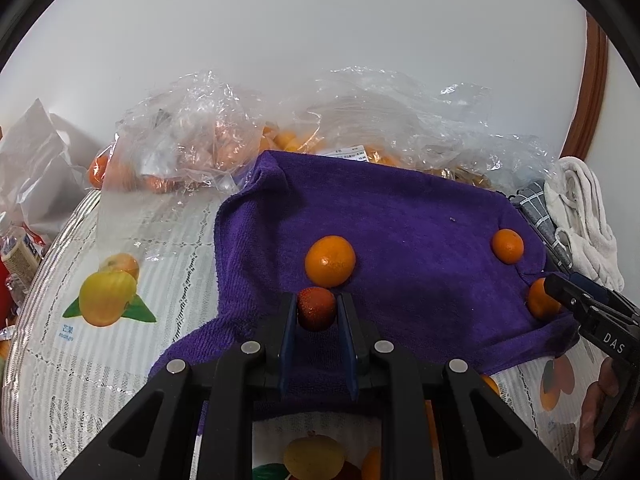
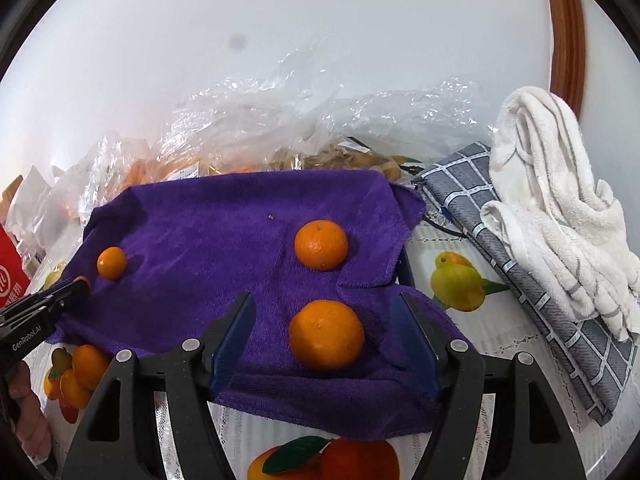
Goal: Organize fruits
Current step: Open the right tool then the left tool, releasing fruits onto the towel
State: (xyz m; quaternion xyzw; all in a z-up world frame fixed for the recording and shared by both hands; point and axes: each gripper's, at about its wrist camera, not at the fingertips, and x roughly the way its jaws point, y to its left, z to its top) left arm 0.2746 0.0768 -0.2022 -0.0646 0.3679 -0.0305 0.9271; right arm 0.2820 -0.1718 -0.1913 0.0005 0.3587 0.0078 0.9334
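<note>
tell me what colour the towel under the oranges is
Purple; the towel shows best in the right wrist view.

Your left wrist camera sits low and close over the near left part of the purple towel (image 1: 400, 240), facing the white wall (image 1: 320, 40) with its own fingers filling the bottom centre of the frame. Your right wrist camera looks the same way from the towel's near right part, equally close. Both views share the towel, the oranges on it, and the plastic bags (image 2: 280, 132) behind.
</note>
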